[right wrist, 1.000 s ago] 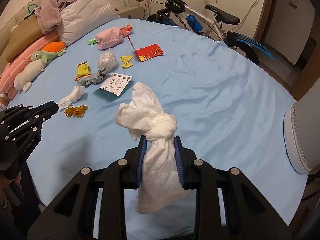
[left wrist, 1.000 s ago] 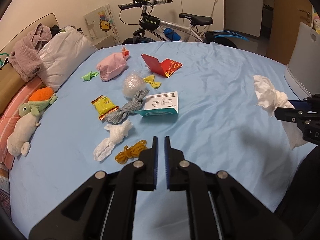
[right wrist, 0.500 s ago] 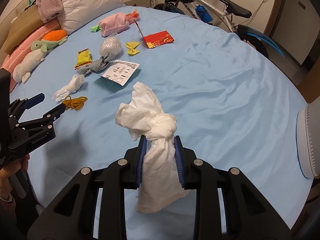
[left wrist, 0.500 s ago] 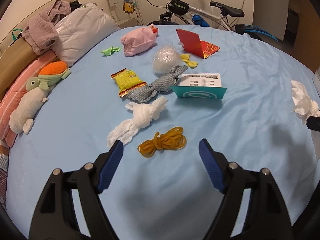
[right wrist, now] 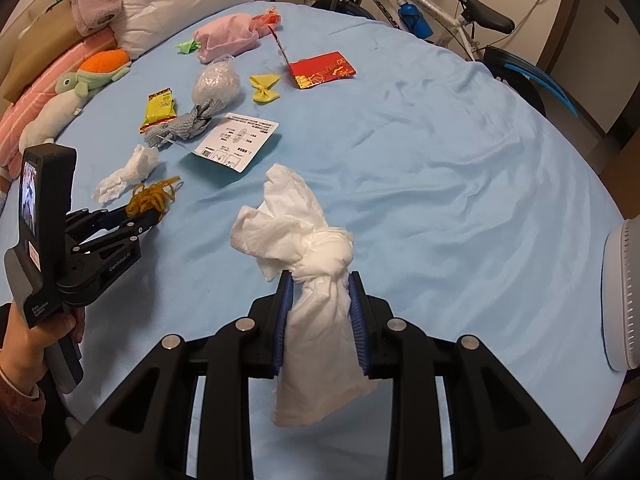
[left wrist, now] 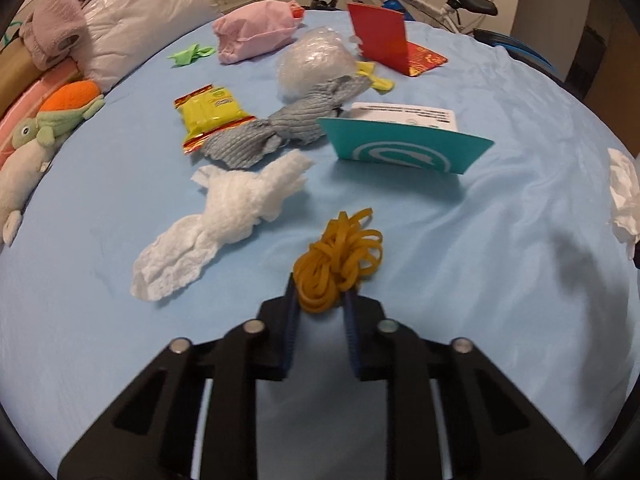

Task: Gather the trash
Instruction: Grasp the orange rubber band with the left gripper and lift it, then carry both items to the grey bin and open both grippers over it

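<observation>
A tangle of yellow rubber bands [left wrist: 340,256] lies on the blue bedsheet [left wrist: 500,280]. My left gripper [left wrist: 320,292] is closing on it, and its blue pads pinch the near end of the bundle. The right wrist view shows that same gripper [right wrist: 148,212] at the left with the rubber bands [right wrist: 154,196] at its tip. My right gripper [right wrist: 320,280] is shut on a knotted white tissue [right wrist: 308,248], held above the sheet. A second crumpled tissue [left wrist: 232,216] lies just left of the rubber bands.
Farther up the bed lie a teal card [left wrist: 404,148], a grey cloth twist [left wrist: 272,132], a yellow wrapper [left wrist: 212,114], a clear plastic wad [left wrist: 316,60], a red envelope [left wrist: 380,40] and a pink pouch [left wrist: 256,32]. Plush turtle [left wrist: 48,120] and pillows sit left; a white appliance [right wrist: 624,292] stands right.
My left gripper opened wide, dropped toward the sheet and closed around the rubber bands. The right gripper drifted slightly, still holding the knotted tissue.
</observation>
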### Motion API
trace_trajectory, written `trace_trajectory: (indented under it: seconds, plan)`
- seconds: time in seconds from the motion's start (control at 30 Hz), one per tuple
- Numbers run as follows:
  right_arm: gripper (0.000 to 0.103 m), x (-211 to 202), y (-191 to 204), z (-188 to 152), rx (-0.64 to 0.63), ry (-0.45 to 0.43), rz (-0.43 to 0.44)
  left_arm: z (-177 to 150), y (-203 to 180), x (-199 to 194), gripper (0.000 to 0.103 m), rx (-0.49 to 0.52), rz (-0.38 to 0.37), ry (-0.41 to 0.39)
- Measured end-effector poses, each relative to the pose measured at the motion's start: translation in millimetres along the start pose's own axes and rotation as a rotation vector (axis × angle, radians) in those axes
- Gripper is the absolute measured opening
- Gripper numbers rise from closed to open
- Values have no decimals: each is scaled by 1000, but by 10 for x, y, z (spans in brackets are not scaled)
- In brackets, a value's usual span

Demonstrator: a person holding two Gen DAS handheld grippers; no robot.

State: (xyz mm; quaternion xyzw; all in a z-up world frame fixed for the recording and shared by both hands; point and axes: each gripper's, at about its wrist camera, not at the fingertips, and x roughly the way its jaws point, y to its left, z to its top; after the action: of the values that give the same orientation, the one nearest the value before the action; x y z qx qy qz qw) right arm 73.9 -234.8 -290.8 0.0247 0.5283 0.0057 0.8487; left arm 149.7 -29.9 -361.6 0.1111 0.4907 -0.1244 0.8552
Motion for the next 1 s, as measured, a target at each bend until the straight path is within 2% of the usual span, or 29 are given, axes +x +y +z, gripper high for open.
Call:
trace_trajectory:
  seconds: [0.2, 0.63, 1.0]
  plan:
    - [26, -144, -36, -27, 6, -21, -12, 123, -225, -174, 15, 34, -45, -33]
    - [26, -695, -346, -173, 67, -94, -48, 353, -798, -1074, 15, 138, -148, -168]
    - [26, -1480, -1099, -431, 215, -197, -120, 572, -1521, -1738, 15, 273, -259, -260]
